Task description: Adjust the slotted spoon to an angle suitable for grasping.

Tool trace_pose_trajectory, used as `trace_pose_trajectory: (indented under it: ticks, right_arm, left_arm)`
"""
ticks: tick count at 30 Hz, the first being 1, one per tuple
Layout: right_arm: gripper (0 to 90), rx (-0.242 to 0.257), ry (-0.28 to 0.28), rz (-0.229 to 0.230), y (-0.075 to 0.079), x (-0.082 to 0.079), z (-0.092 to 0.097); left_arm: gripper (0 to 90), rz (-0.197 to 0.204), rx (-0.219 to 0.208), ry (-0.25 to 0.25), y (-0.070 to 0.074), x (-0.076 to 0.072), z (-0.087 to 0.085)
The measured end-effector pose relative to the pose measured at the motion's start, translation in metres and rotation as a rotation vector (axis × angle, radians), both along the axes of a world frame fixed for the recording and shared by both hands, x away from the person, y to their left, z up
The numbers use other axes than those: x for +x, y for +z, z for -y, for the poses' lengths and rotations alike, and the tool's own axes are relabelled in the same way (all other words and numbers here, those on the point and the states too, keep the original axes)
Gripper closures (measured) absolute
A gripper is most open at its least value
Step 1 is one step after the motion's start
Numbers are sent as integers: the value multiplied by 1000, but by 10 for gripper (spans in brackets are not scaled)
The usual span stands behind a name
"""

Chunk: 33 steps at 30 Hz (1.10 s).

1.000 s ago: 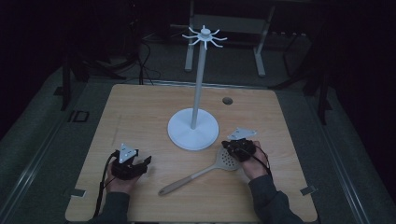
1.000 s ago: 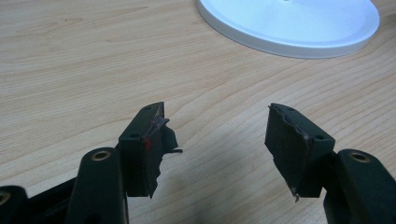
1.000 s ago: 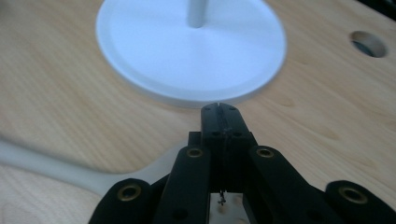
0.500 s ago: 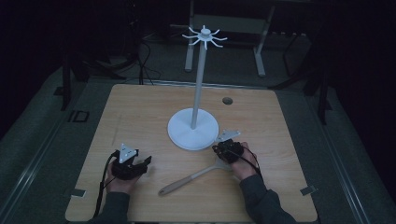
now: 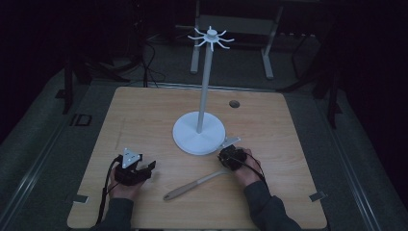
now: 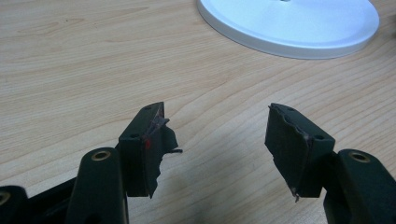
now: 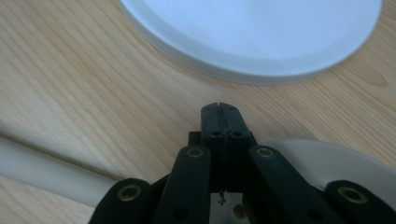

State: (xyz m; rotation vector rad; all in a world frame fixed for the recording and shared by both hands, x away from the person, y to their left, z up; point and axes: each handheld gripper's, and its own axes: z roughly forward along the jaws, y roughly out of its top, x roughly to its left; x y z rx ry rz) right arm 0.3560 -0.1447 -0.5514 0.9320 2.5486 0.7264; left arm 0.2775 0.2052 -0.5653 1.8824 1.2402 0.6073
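A pale spatula (image 5: 191, 186) lies flat on the wooden table (image 5: 144, 115), its handle running toward the front left. My right gripper (image 5: 226, 155) hovers low over the spatula's head and hides it in the high view. In the right gripper view the right gripper (image 7: 220, 116) has its jaws pressed together with nothing between them, the spatula's handle (image 7: 42, 170) passing at the left and its head (image 7: 327, 161) at the right. My left gripper (image 5: 146, 167) rests at the front left; in the left gripper view this gripper (image 6: 215, 135) stands open over bare wood.
A tall white stand (image 5: 206, 86) with a ring of hooks on top rises from a round base (image 5: 185, 134) mid-table, just beyond the right gripper; the base (image 7: 252, 32) lies close ahead of the shut jaws and also (image 6: 289, 28) far ahead of the left jaws. A small hole (image 5: 234, 103) marks the table's back.
My right gripper has moved left and down, from beside the spatula's head to over it, nearer the stand's base. The left gripper and the spatula have stayed put.
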Motion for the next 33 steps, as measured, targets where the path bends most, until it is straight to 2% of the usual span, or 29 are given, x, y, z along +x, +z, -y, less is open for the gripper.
trace_pose_trajectory:
  ticks: [2, 3, 15, 22, 24, 25, 27, 29, 33]
  right_arm:
    - [900, -14, -2, 3, -1, 0, 0]
    - [900, -16, -27, 9, -1, 0, 7]
    - [900, 30, -119, 11, 3, -10, 38]
    - [900, 10, -147, 4, 7, -15, 47]
    - [900, -16, -163, -7, 6, -16, 53]
    - [900, -15, -170, -12, 5, -16, 57]
    - [900, 39, -184, -34, 6, -17, 68]
    - [900, 59, -189, -50, 7, -19, 75]
    - [900, 45, -171, -58, 9, -20, 76]
  left_arm:
    - [387, 0, 0, 0, 0, 0, 0]
    - [387, 3, -5, 3, 1, -1, -1]
    - [387, 2, -4, 7, 1, -1, -2]
    - [387, 2, -5, 9, 1, -1, -2]
    - [387, 2, -6, 8, 1, -1, -2]
    - [387, 4, -6, 8, 0, -1, -2]
    - [387, 2, -4, 5, 0, -1, -1]
    - [387, 0, -1, 4, 0, -1, -1]
    - [387, 0, 1, 2, 0, 0, 0]
